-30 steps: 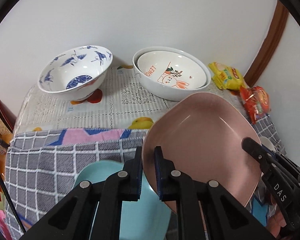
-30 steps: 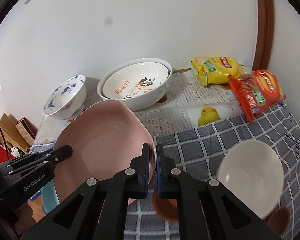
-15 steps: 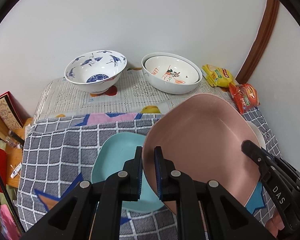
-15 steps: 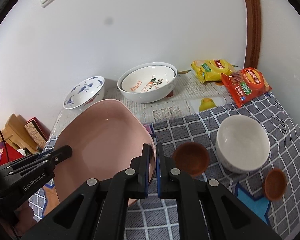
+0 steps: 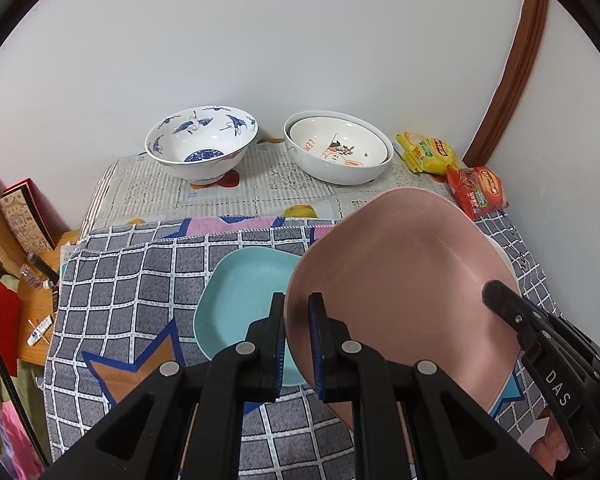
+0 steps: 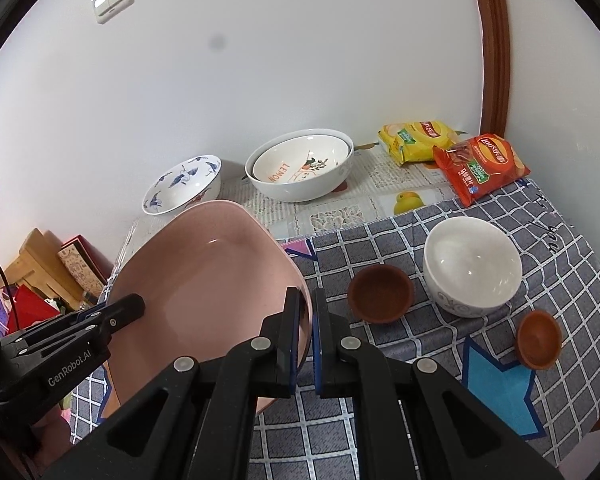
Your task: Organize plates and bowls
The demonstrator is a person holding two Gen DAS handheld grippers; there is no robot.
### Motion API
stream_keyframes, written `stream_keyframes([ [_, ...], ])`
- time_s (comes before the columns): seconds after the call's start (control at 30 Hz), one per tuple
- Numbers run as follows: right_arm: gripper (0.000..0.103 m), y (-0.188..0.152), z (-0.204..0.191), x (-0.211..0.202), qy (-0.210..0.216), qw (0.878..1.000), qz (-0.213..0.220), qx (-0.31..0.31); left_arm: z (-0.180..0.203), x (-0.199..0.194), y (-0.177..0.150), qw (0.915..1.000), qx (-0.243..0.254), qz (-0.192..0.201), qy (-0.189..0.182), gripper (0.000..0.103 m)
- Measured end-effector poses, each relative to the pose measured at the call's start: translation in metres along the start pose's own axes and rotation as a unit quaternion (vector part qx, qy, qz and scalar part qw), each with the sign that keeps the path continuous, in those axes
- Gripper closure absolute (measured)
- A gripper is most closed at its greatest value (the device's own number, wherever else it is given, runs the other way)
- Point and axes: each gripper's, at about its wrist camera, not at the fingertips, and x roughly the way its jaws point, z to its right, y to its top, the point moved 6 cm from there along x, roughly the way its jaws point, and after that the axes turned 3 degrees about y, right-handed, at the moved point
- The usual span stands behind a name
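Left tool: the left tool point(image 5: 297, 334) points steeply down toward the desk, clenched on the near-left rim of the pink plate point(image 5: 404, 288), one pad inside the rim and one outside.
Right tool: the right tool point(image 6: 307, 328) is also angled down, clenched on the opposite rim of the same plate point(image 6: 208, 280); in the left wrist view it enters from the lower right point(image 5: 540, 340).
Pink plate, place: held off the desk between both tools, above the checked cloth point(image 5: 132, 280), partly over the teal plate point(image 5: 240, 300).
Pink plate, facing: hollow side turned up and toward the wall, far edge higher than the gripped edge; it is a rounded square, so no clear long axis shows.
Teal plate: lies flat on the cloth, just left of the pink plate in the left wrist view.
Right side of the desk: a white bowl point(image 6: 472, 266), a brown bowl point(image 6: 380, 294) beside it and a smaller brown bowl point(image 6: 538, 338) near the cloth's edge.
Back of the desk: a blue-patterned bowl point(image 5: 202, 142) and nested white bowls point(image 5: 338, 150) stand on newspaper, with a yellow snack bag point(image 5: 426, 152) and a red snack bag point(image 5: 480, 192) at the corner.
Change: a second ago the teal plate was mostly hidden under the left tool and the back bowls loomed large; now the whole scene sits lower and farther off, with both grips unchanged.
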Motion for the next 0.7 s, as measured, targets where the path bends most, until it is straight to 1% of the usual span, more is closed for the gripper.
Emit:
stream_keyframes([
  [0.27,0.097,-0.002,-0.003,-0.005,0.004,1.0,0.0,-0.008,-0.004,-0.006,-0.005,1.0,-0.008,0.0,0.005,0.092],
  [0.7,0.097,-0.004,-0.012,0.006,0.018,1.0,-0.008,-0.014,-0.017,-0.001,-0.009,0.9997,-0.016,-0.006,0.02,0.092],
])
